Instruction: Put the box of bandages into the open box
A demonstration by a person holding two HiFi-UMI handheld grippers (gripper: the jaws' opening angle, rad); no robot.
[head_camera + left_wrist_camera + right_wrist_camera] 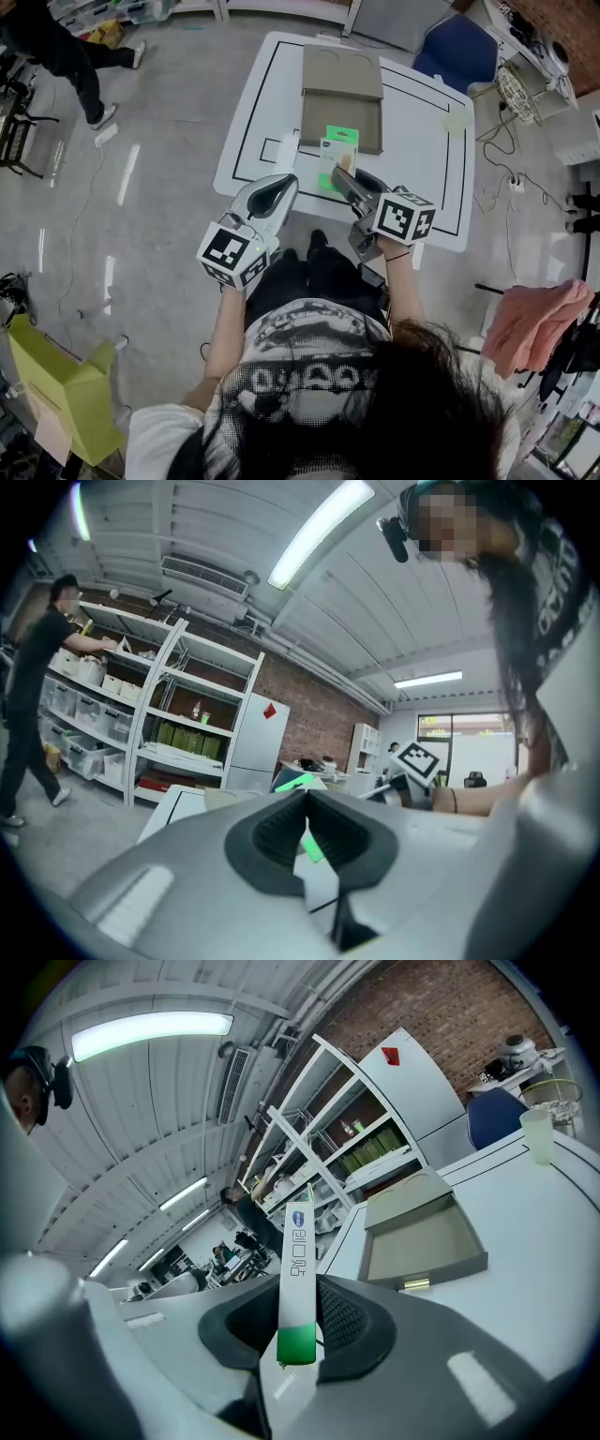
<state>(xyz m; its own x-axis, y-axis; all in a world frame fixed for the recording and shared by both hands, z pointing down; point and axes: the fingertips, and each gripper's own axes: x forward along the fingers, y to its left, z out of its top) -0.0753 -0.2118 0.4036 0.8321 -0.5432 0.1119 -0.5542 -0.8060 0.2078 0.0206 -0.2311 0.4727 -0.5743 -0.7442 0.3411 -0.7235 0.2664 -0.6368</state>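
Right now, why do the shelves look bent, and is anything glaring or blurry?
Both gripper views: wide lenses bow the shelves and darken corners. Left gripper view: the ceiling light blows out white. Head view: streaks glare on the floor. Right gripper view: bandage box sharp.

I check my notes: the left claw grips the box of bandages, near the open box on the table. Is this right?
No: the right claw grips the box of bandages, as the right gripper view shows. It is near the open box on the table.
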